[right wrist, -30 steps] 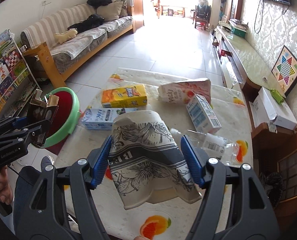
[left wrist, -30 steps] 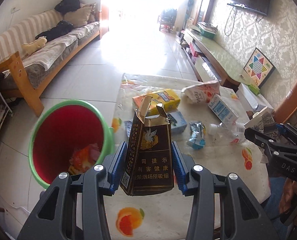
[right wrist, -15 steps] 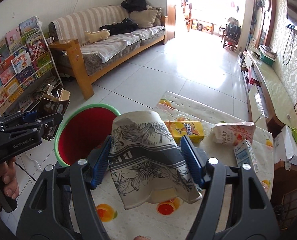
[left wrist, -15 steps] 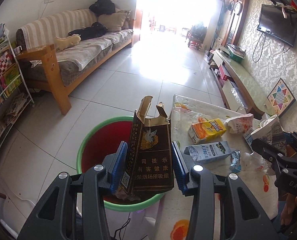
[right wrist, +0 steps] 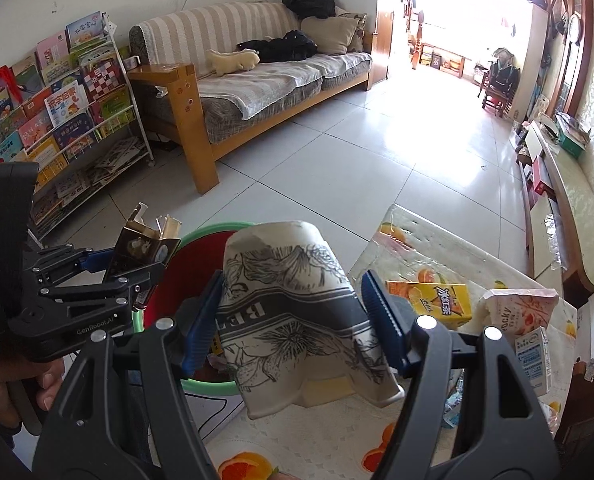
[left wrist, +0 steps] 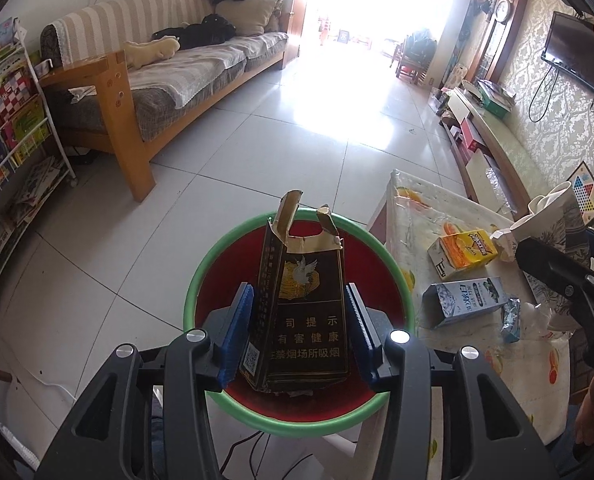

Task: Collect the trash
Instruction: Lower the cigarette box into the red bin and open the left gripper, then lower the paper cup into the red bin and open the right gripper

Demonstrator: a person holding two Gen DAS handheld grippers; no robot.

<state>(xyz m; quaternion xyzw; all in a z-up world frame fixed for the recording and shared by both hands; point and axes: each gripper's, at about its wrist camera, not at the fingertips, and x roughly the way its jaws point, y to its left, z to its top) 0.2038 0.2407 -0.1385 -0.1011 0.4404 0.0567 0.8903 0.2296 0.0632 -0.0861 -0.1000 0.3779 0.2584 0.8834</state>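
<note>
My left gripper (left wrist: 299, 332) is shut on a torn dark brown cigarette carton (left wrist: 303, 312) and holds it upright right above the red bin with a green rim (left wrist: 201, 280). My right gripper (right wrist: 293, 316) is shut on a crushed paper cup (right wrist: 293, 312) with a black flower print, over the table edge beside the bin (right wrist: 201, 236). The left gripper with the carton (right wrist: 141, 246) shows at the left of the right wrist view. The cup (left wrist: 553, 216) shows at the right of the left wrist view.
The table (left wrist: 413, 216) with a fruit-print cloth carries a yellow drink box (left wrist: 463, 248), a blue-white milk carton (left wrist: 465, 300), a pink Pocky box (right wrist: 517, 312) and a small wrapper (left wrist: 511, 318). A sofa (left wrist: 157, 76) and a book rack (right wrist: 57, 120) stand left across the tiled floor.
Both grippers have swung left from over the table. The carton now hangs over the middle of the bin, and the cup has come to the table edge beside the bin.
</note>
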